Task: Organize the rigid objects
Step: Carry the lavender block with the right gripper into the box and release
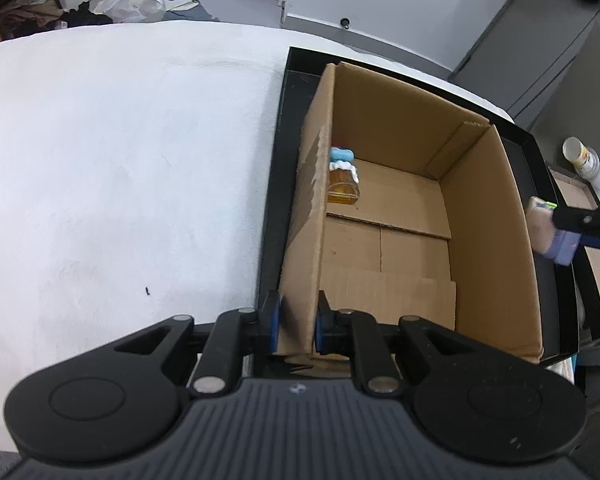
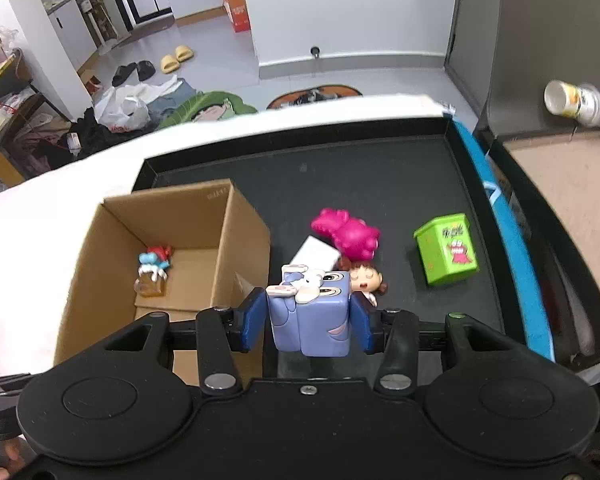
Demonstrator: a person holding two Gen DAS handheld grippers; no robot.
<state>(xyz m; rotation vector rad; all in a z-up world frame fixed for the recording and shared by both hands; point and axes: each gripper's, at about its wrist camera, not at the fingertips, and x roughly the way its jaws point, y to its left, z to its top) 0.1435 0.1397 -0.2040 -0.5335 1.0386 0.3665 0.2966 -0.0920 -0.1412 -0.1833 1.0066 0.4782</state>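
Observation:
My left gripper [image 1: 298, 322] is shut on the near left wall of the open cardboard box [image 1: 480, 216], which stands in a black tray [image 1: 274, 184]. A small blue-and-white figure on an amber block [image 1: 342, 178] lies inside the box by its left wall. My right gripper [image 2: 308, 314] is shut on a purple cube-shaped toy [image 2: 310, 316] with cartoon eyes, held above the black tray [image 2: 380, 176] just right of the cardboard box [image 2: 240, 248]. In the left wrist view the purple toy [image 1: 550, 232] shows beyond the box's right wall.
On the tray lie a pink toy [image 2: 348, 232], a white block [image 2: 316, 256], a small doll figure [image 2: 366, 280] and a green box [image 2: 448, 248]. A white cloth-covered surface [image 1: 120, 160] spreads left of the tray. A blue strip [image 2: 500, 216] borders the tray's right side.

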